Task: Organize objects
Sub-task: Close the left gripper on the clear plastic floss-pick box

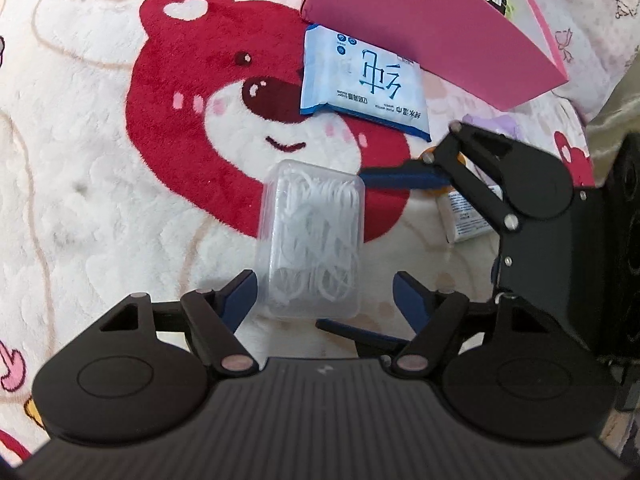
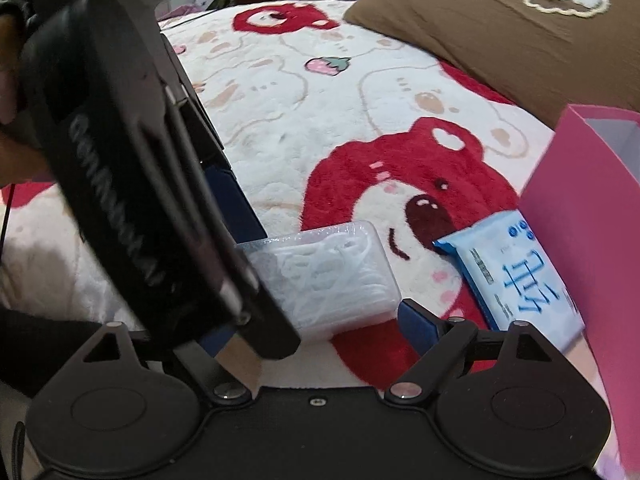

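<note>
Two grippers crowd one clear floss-pick box point(image 1: 312, 240). It lies between the left gripper point(image 1: 324, 292)'s unclosed fingers; the right gripper point(image 2: 312, 320), also unclenched, hovers beside. Best squeeze its long sides squarely, then lift.

Soft even light, fisheye-warped, blurred edges

Two close downward views, shared floss box point(image 1: 314, 240).

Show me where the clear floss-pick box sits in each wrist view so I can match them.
Left wrist: clear floss-pick box at centre, between the left gripper's fingers.
Right wrist: lower centre, partly behind the left gripper's body.
Shared landmark: blue wipes pack against the pink box.
</note>
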